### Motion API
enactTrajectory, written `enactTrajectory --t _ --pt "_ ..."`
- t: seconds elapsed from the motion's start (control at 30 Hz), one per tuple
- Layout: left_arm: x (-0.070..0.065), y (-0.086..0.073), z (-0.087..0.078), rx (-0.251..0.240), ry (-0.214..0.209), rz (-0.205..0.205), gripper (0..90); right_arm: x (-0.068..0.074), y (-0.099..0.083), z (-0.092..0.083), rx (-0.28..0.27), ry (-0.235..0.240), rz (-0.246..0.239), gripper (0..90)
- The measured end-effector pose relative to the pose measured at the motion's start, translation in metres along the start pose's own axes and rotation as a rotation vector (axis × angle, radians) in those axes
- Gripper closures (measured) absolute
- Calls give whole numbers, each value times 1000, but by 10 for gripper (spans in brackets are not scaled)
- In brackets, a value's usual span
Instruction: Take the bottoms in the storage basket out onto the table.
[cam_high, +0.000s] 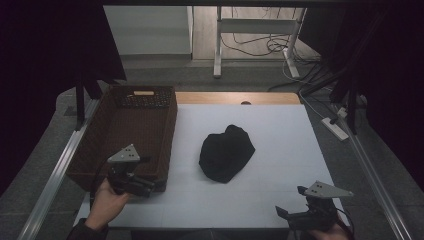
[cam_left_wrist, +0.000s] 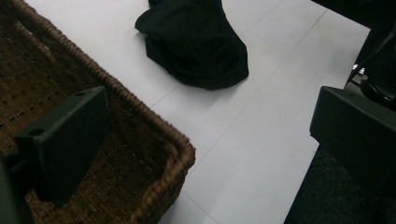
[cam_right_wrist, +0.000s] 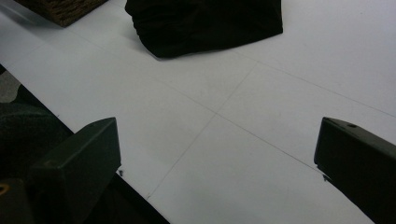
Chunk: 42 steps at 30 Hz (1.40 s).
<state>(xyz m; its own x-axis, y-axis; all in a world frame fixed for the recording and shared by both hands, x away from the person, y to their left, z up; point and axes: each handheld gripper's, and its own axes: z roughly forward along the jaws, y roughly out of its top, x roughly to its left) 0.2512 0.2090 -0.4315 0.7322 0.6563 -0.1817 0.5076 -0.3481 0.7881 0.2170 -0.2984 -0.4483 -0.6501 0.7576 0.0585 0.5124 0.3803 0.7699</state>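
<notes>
A: Log entry. Black cloth (cam_high: 226, 153) lies bunched mid-table on the white table surface (cam_high: 280, 130), just right of the wicker basket (cam_high: 127, 125), not touching it. I hold the left gripper (cam_high: 150, 186) over the basket's near right corner, jaws spread wide, nothing between them. The right gripper (cam_high: 287, 212) sits at the near right edge of the table, jaws likewise spread and empty, well apart from the cloth.

B: Your worry from here?

A: Judging the job as cloth into basket. In the left gripper view one jaw hangs over the basket's rim (cam_left_wrist: 154, 121). If I swing right toward the cloth (cam_left_wrist: 196, 44) without lifting, I reckon that jaw catches the weave and drags the basket.

B: And the pick itself?

A: The cloth is a soft heap. A pinch on a top fold alone could let the rest trail and snag on the rim on the way over. From the right gripper view the cloth (cam_right_wrist: 205, 23) is far ahead; a low approach might just shove it.
</notes>
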Motion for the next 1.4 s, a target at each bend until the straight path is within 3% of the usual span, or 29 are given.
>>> enactTrajectory --t 1.1,1.4 --pt "-1 -41 -26 -2 93 -51 0 1 0 1 9 -8 -7 9" --pt "-2 -48 -36 -27 112 -68 0 1 0 1 11 -9 -6 9"
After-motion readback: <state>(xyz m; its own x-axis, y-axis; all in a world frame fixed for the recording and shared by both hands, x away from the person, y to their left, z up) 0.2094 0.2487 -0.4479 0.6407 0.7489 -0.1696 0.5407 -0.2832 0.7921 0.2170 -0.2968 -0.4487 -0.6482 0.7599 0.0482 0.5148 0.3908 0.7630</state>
